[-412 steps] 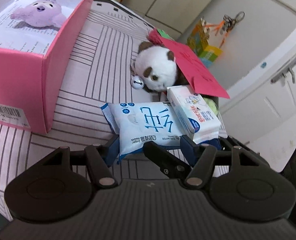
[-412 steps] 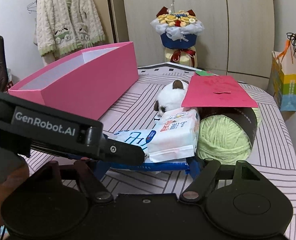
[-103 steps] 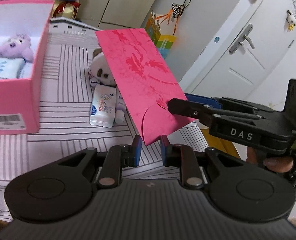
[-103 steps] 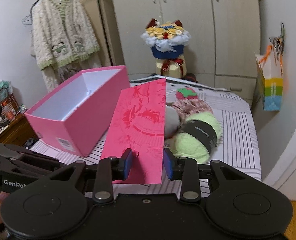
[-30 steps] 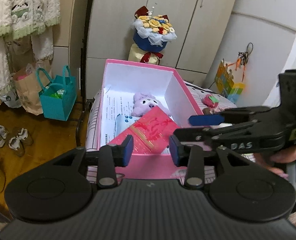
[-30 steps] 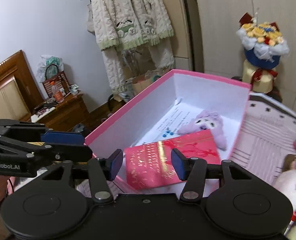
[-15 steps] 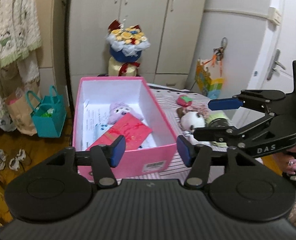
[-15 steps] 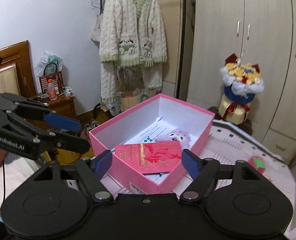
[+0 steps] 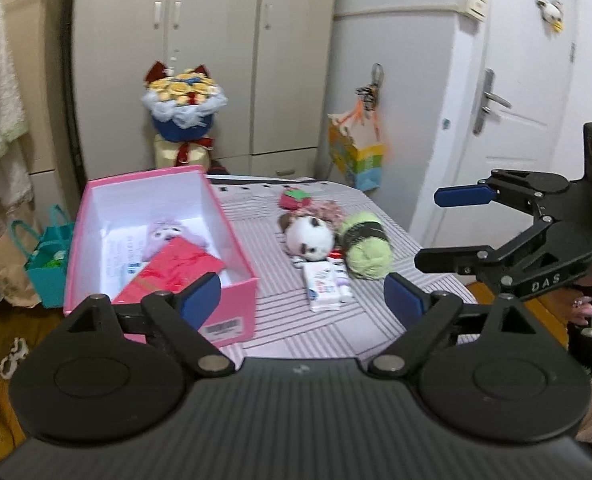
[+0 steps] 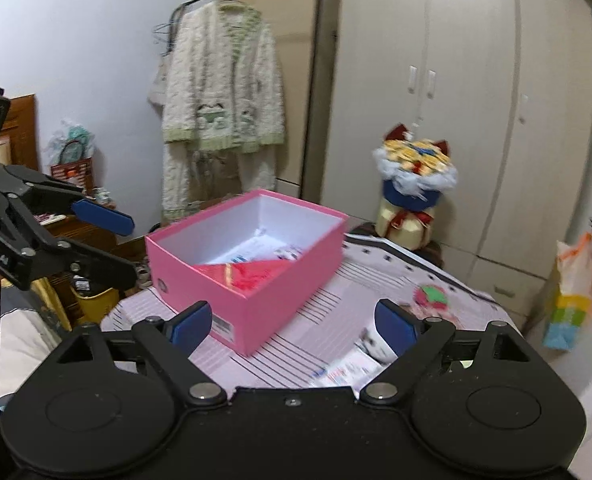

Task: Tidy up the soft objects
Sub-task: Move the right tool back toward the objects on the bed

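Between picks: left gripper [image 9: 302, 298] and right gripper [image 10: 294, 322] both spread wide, empty, red envelope [image 9: 174, 270] in pink box [image 9: 238, 258]; next likely tissue pack [image 9: 326, 282] or panda plush [image 9: 310, 238] on table.

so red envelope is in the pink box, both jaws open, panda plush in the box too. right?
Not the panda plush: the left wrist view shows it on the striped bed beside the green yarn, outside the pink box. The red envelope is inside, and both jaws are open.

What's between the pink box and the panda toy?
Just bare striped tablecloth between the pink cardboard box and the white panda plush, in the left wrist view.
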Available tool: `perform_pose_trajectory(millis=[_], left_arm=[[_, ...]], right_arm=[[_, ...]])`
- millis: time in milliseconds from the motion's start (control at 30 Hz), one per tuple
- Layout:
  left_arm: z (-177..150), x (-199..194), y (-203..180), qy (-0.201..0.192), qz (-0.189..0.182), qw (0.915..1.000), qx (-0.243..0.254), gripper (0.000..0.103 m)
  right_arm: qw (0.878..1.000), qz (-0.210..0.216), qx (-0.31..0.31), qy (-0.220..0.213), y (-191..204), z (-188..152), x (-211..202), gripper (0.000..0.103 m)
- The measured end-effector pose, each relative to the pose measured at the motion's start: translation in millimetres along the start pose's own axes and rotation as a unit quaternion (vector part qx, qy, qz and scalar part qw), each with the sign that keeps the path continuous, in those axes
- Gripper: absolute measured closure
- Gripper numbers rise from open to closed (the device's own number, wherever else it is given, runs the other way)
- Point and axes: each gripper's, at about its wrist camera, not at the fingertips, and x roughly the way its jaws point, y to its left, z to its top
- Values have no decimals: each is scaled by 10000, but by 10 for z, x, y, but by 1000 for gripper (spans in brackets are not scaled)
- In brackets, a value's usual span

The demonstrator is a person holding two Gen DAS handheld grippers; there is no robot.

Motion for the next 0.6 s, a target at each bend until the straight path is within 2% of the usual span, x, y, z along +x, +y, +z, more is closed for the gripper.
perform_pose_trajectory(millis=[267,467,600], left_arm=[[-69,463,-235,332,-542,9980,-40,14],[-137,854,-372,483,-584,9971,8,18],[-199,1126,-407,555,-476,9973,-9,30]], right_arm=[[9990,-393,191,-26,-276,-426,-37,12],[9990,-354,221,134,-365,-725,148,12],[9989,-342,148,287,-359,-910,343,22]])
